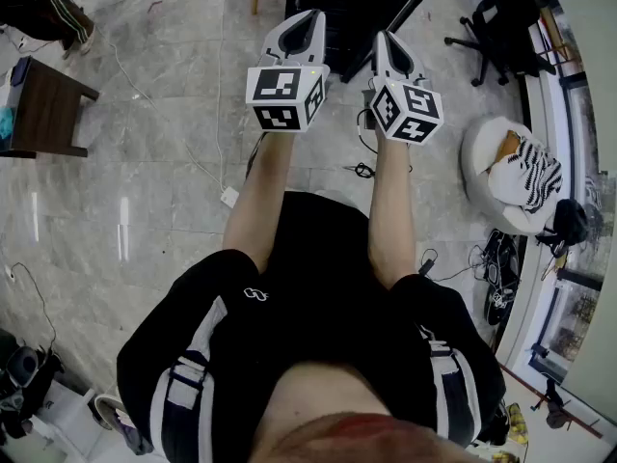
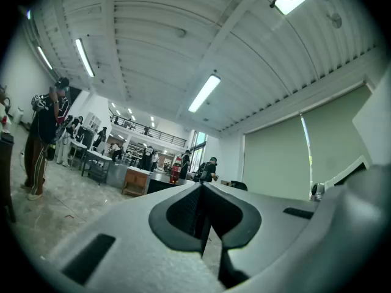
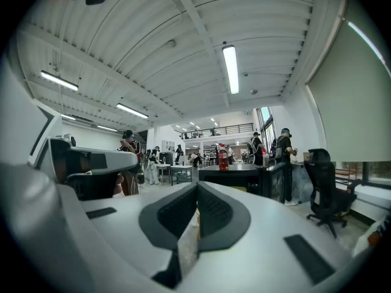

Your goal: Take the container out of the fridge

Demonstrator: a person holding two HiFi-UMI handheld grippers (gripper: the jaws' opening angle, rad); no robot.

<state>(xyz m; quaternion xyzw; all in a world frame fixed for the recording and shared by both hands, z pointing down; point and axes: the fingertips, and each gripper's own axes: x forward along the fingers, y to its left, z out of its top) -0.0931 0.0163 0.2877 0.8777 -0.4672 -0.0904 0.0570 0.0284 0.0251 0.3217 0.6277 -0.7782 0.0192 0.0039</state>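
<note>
Hall table (image 3: 242,168) with red bottle (image 3: 223,157)

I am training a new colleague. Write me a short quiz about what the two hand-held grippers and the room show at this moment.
1. True or false: the left hand-held gripper holds something between its jaws.
2. Which colour is the bottle that stands on the black table? A red, B green, C blue.
3. Fill in: the jaws of the right hand-held gripper are ____ (open or shut).

Key: 1 false; 2 A; 3 shut.
</note>
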